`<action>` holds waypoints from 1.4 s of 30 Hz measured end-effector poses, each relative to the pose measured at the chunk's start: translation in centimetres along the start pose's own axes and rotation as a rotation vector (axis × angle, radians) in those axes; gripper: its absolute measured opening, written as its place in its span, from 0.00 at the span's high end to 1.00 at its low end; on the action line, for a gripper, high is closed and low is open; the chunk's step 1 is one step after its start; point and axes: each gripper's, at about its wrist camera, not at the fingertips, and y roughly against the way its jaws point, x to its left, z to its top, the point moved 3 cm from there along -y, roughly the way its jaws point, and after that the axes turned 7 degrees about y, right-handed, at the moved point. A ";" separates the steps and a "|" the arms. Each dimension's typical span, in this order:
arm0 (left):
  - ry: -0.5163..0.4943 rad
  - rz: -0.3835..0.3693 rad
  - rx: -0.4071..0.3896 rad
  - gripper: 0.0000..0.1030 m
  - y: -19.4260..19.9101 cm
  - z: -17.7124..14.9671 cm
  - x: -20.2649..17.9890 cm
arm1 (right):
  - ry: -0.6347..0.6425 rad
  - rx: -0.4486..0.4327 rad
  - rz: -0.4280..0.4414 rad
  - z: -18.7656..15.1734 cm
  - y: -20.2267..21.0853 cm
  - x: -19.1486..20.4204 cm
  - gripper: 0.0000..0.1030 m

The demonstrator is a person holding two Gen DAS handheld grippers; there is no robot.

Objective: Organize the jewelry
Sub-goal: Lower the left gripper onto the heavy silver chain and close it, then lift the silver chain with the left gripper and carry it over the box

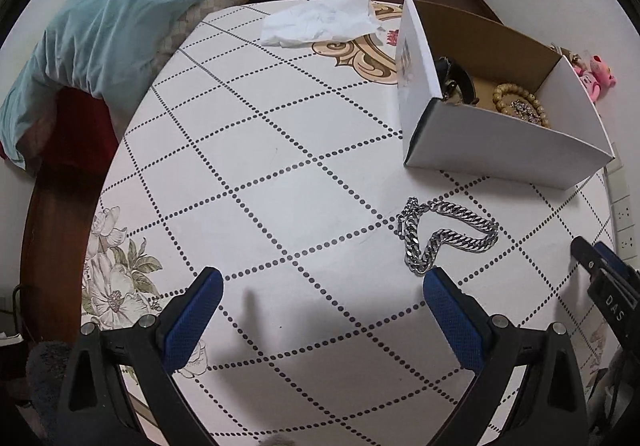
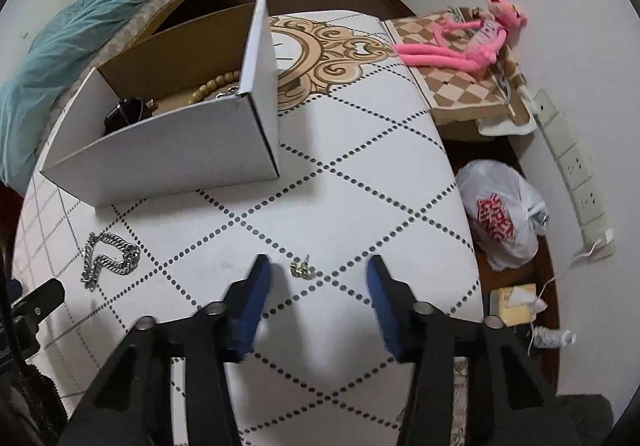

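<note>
1. Left wrist view: the left gripper hung over the table with its blue-padded jaws spread wide and nothing between them, only bare tabletop.
2. The silver chain lay in a loose heap just ahead of the right-hand finger, close to its tip but not touching it.
3. Farther ahead and to the right of the tool sat the white cardboard box, open at the top; inside it showed a ring of wooden beads, a sparkly piece in the middle of that ring, and a dark item in the near-left corner that I could not make out.
4. Well ahead and a little to the left, a crumpled white tissue rested on the far part of the table. The other gripper's black tip poked in at the right edge.
5. Right wrist view: the right gripper stood part open, jaws apart and holding nothing.
6. A small gold earring lay on the table just ahead of the fingertips, nearer the left finger, clear of both pads.
7. The chain was off to the left of this tool, the box ahead and to the left.
8. Far ahead and to the right a pink plush toy lay on a checkered surface; a white plastic bag sat on the floor off to the right.
</note>
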 end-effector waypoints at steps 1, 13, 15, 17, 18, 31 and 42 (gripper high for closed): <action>0.000 -0.011 0.004 0.01 -0.1 0.0 -0.2 | 0.007 -0.007 -0.014 0.1 0.1 0.1 0.64; 0.048 -0.182 0.069 0.28 -2.0 1.9 -2.9 | -0.042 0.000 0.018 0.2 0.2 -1.0 0.92; -0.017 -0.146 0.046 0.42 -2.0 2.0 -3.9 | -0.048 0.003 0.015 0.2 0.2 -1.1 0.91; -0.088 -0.141 0.012 0.58 -1.8 1.9 -5.0 | -0.052 0.007 0.012 0.2 0.1 -1.1 0.91; -0.107 -0.151 0.002 0.74 -1.7 1.8 -5.3 | -0.053 0.008 0.010 0.2 0.1 -1.1 0.91; -0.042 -0.278 -0.050 0.99 2.9 0.8 -3.2 | -0.060 -0.042 0.049 0.4 3.1 -0.9 0.91; -0.039 -0.395 -0.133 0.99 8.4 3.2 -1.8 | -0.066 -0.120 0.136 2.1 8.1 -0.3 0.92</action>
